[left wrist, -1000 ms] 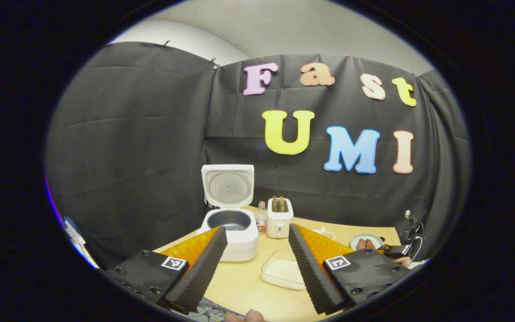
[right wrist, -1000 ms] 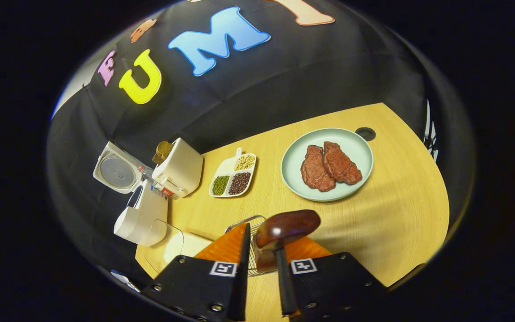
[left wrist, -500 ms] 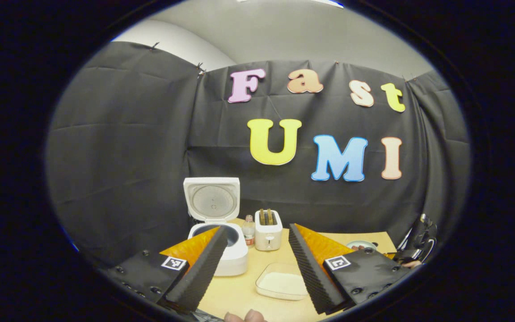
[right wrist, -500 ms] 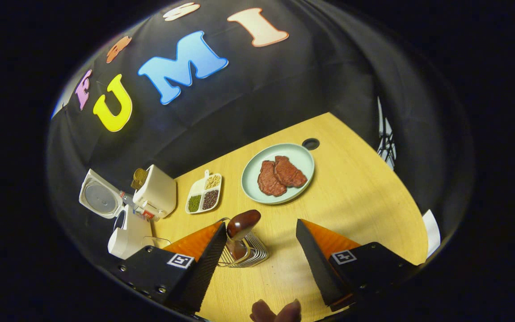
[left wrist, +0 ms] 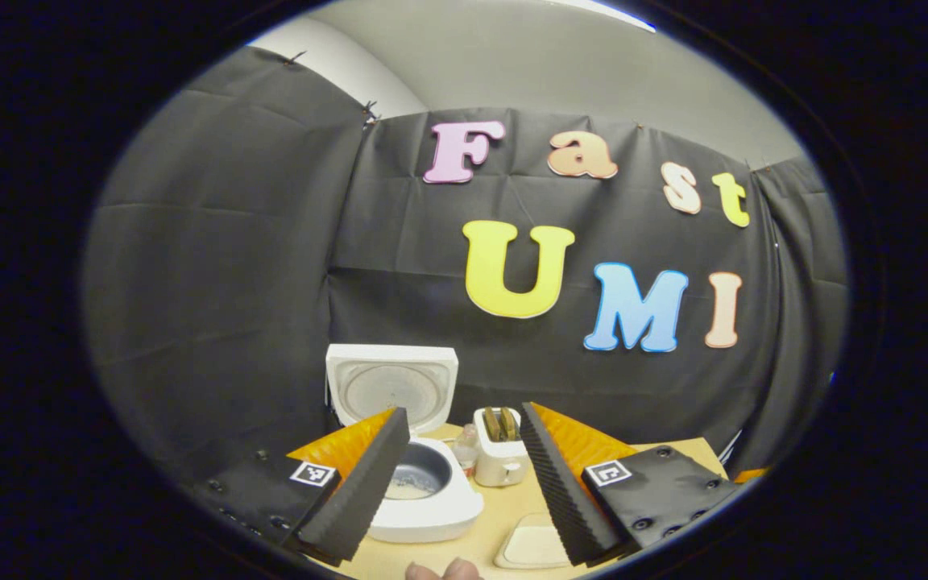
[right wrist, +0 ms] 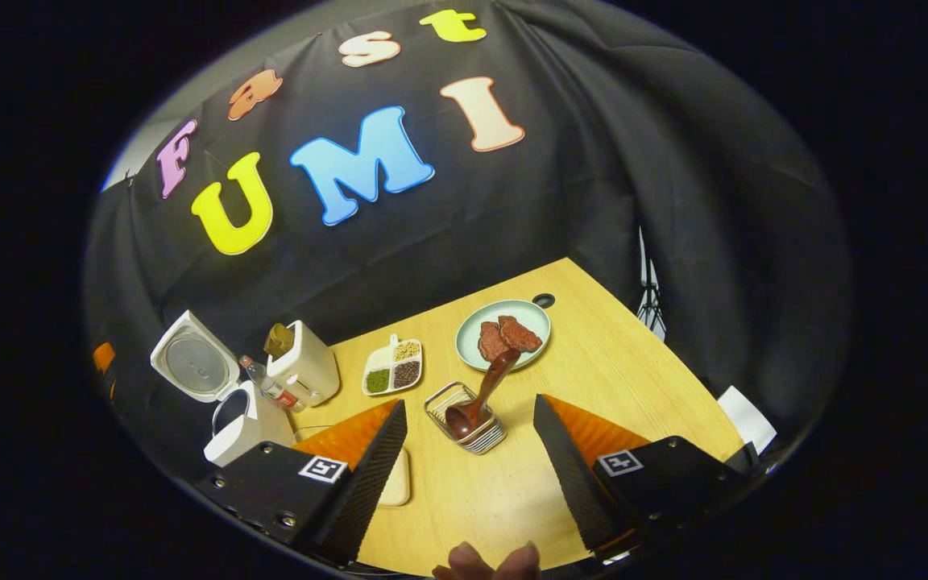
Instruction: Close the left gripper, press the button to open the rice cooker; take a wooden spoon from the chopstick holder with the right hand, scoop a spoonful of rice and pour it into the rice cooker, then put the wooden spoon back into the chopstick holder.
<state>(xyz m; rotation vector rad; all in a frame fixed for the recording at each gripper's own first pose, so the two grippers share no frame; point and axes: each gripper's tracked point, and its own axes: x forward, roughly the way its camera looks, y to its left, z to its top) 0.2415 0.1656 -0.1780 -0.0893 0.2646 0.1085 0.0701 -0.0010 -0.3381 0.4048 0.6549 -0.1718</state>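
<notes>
Wooden table (right wrist: 641, 379) with rice cooker (right wrist: 242, 423), toaster (right wrist: 307, 370), plate (right wrist: 468, 342).

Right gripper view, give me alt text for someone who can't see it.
The open right gripper hovers above a wooden table where the wooden spoon leans in the wire chopstick holder. Beyond sit a plate of meat, a toaster and the open rice cooker.

I saw the white rice cooker (left wrist: 424, 495) standing on the table with its lid (left wrist: 391, 387) up and grains of rice in its dark pot. The dark wooden spoon (right wrist: 482, 395) leaned bowl-down in the wire chopstick holder (right wrist: 466, 419), its handle tilted toward the plate.
</notes>
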